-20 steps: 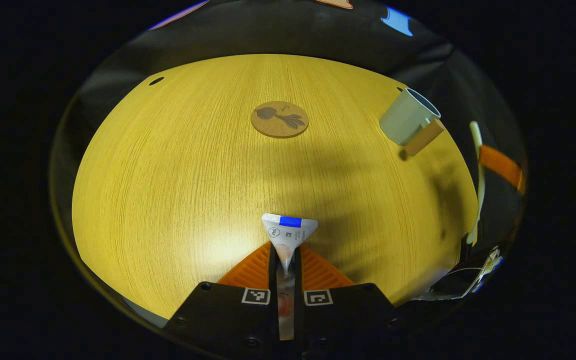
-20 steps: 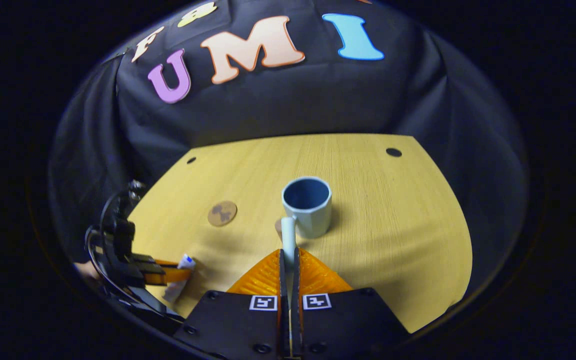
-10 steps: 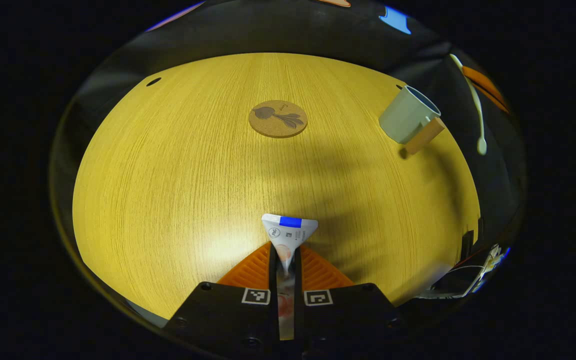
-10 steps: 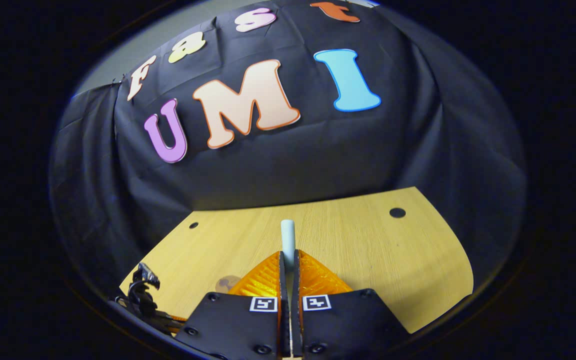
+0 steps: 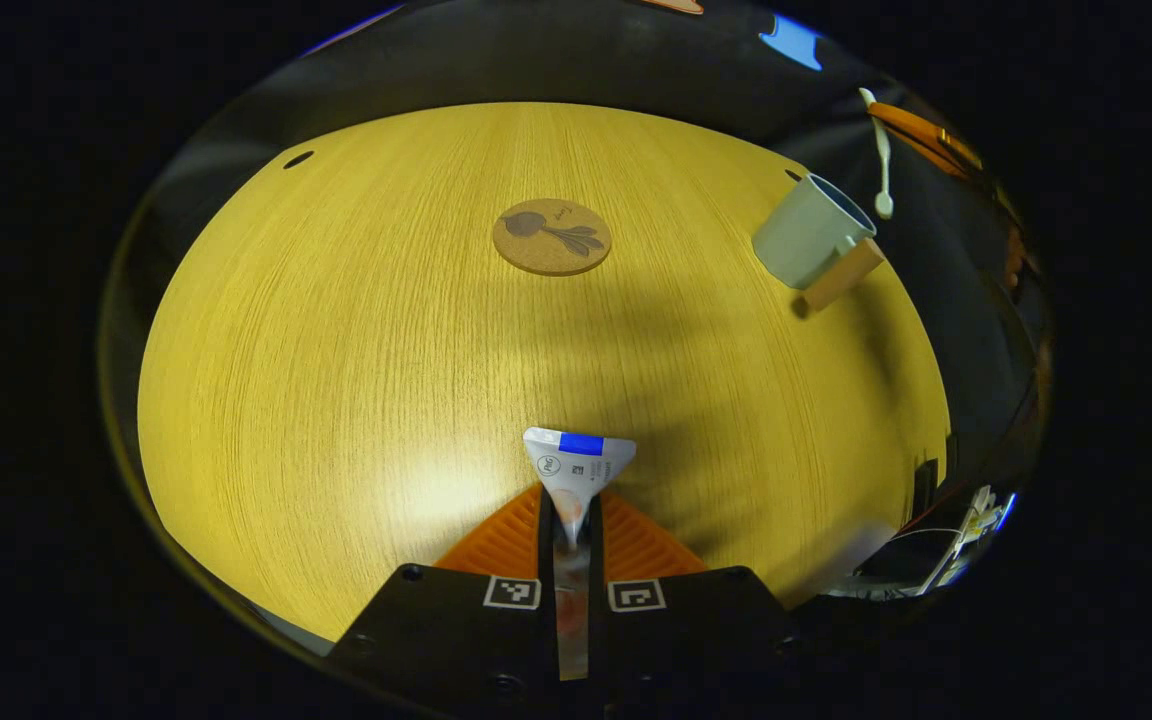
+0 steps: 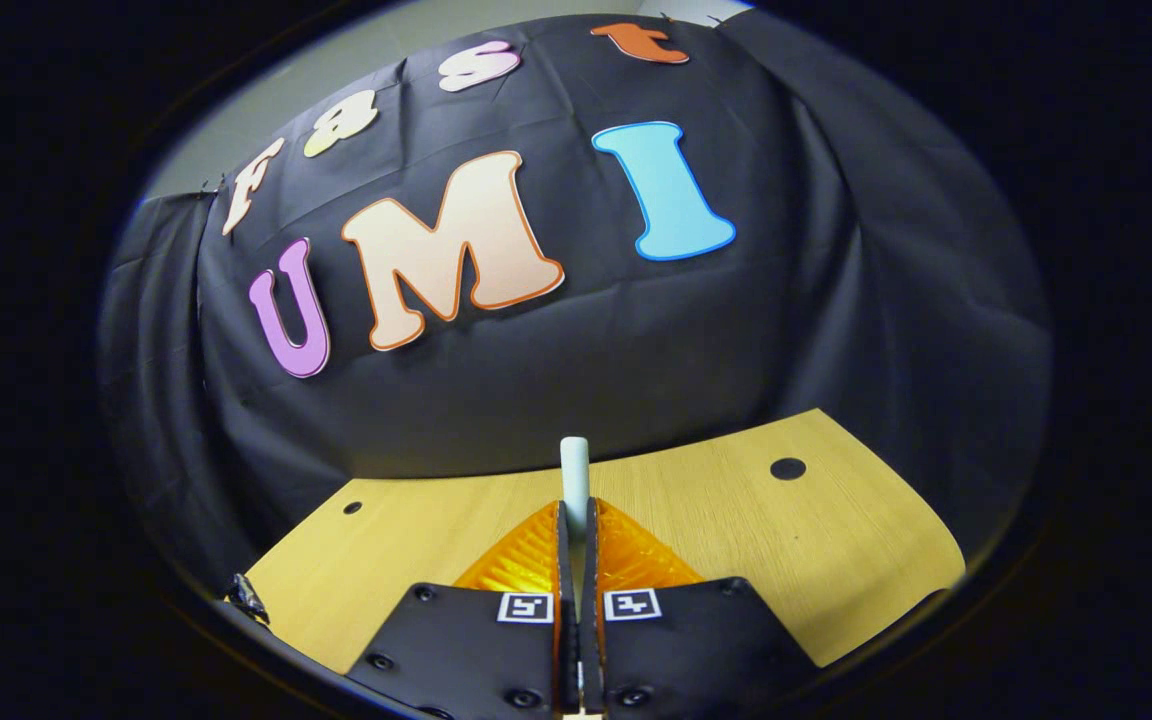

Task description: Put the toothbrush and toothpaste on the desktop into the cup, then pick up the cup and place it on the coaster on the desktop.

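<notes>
In the left gripper view my left gripper (image 5: 570, 510) is shut on a white toothpaste tube (image 5: 577, 465) with a blue band, held just above the near part of the wooden table (image 5: 336, 350). A round cork coaster (image 5: 551, 237) lies at the far middle. A pale cup (image 5: 809, 233) with a wooden handle stands at the far right. Above the cup hangs a pale toothbrush (image 5: 881, 150), held by the other gripper (image 5: 921, 130). In the right gripper view my right gripper (image 6: 576, 520) is shut on the toothbrush (image 6: 574, 470), pointing over the table's far part toward the wall.
Small round holes sit near the table's far corners (image 5: 298, 159) (image 6: 787, 468). Black cloth wall rises right behind the table's far edge. Cables and white parts (image 5: 956, 520) show off the table's right side in the left gripper view.
The right gripper has lifted and tilted upward with the toothbrush; the cup dropped from its view. In the left gripper view the toothbrush rose to above the cup. The left gripper stayed nearly still.
</notes>
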The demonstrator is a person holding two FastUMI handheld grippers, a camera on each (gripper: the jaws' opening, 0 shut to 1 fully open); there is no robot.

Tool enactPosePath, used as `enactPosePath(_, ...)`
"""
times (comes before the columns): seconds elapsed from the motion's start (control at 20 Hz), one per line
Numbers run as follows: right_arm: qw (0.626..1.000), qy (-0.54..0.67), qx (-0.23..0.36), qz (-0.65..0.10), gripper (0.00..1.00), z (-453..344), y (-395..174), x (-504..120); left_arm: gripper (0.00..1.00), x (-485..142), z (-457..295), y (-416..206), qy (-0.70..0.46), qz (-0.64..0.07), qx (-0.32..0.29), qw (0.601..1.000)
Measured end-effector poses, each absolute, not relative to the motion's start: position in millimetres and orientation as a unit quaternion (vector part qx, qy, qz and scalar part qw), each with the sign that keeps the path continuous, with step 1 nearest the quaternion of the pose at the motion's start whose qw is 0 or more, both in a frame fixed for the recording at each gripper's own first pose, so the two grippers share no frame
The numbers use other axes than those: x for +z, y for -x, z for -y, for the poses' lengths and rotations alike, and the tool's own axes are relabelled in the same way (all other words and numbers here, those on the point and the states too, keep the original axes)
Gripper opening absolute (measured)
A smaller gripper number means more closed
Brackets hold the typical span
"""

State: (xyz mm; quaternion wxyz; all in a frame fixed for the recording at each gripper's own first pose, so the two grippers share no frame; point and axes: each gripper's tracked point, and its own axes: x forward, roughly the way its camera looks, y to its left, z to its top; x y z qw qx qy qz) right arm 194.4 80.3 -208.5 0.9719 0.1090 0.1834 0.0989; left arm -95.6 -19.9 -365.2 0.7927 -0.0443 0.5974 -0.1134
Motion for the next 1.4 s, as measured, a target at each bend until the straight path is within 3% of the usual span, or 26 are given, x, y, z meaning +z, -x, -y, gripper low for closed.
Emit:
enactPosePath(0.25, 0.980, -0.057, 0.092, -0.165, 0.04, -87.5, -191.7, -230.9, 0.10, -364.2, 20.0, 94.5, 0.055, -0.595, -0.118, 0.793)
enactPosePath(0.75, 0.969, -0.053, 0.057, -0.235, 0.04, -73.1, -169.2, -290.2, 0.10, -362.2, 21.1, 93.9, 0.059, -0.592, -0.113, 0.796)
enactPosePath(0.95, 0.965, -0.057, 0.077, -0.245, 0.11, -80.4, -156.1, -289.3, 0.10, -361.9, 21.2, 92.3, 0.059, -0.589, -0.109, 0.799)
enactPosePath(1.15, 0.963, -0.062, 0.090, -0.247, 0.50, -76.7, -137.4, -273.4, 0.07, -359.3, 22.1, 91.3, 0.059, -0.582, -0.107, 0.804)
enactPosePath(1.2, 0.963, -0.067, 0.092, -0.246, 0.70, -73.7, -131.9, -269.4, 0.07, -358.2, 22.4, 89.5, 0.057, -0.579, -0.106, 0.806)
enactPosePath(1.3, 0.963, -0.071, 0.085, -0.245, 0.65, -58.3, -120.7, -262.8, 0.04, -358.7, 22.5, 87.7, 0.046, -0.576, -0.109, 0.809)
enactPosePath(1.4, 0.962, -0.079, 0.078, -0.250, 0.70, -43.0, -105.8, -258.7, 0.02, -360.2, 25.4, 86.3, 0.038, -0.576, -0.111, 0.809)
